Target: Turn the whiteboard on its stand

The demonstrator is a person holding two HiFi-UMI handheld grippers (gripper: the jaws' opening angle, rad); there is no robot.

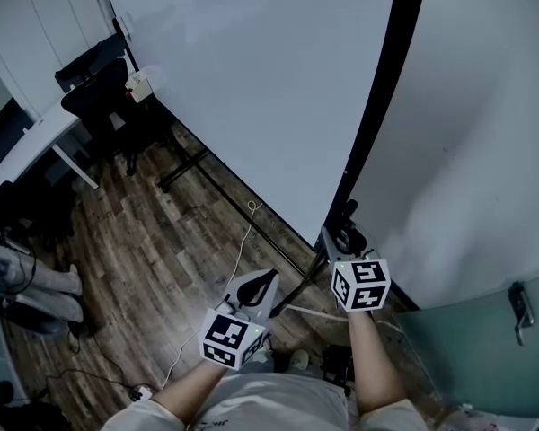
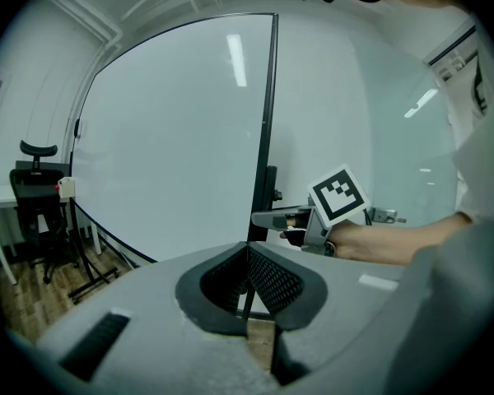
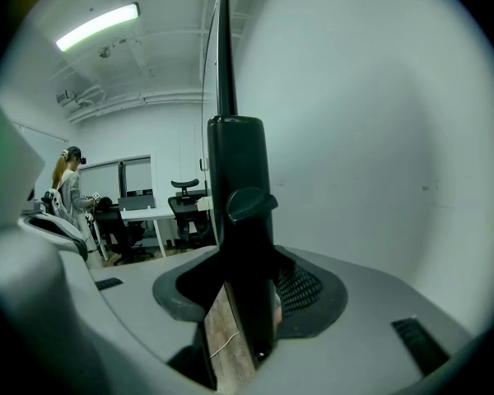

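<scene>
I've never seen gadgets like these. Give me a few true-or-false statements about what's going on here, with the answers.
The right tongs grip the black upright of the stand. True.
The left tongs hold a marker pen. False: they are shut on nothing.
The whiteboard is covered in writing. False: it is blank.
An office chair stands near the board's far end. True.
The floor is carpeted. False: it is wood planks.

No legible text or numbers
</scene>
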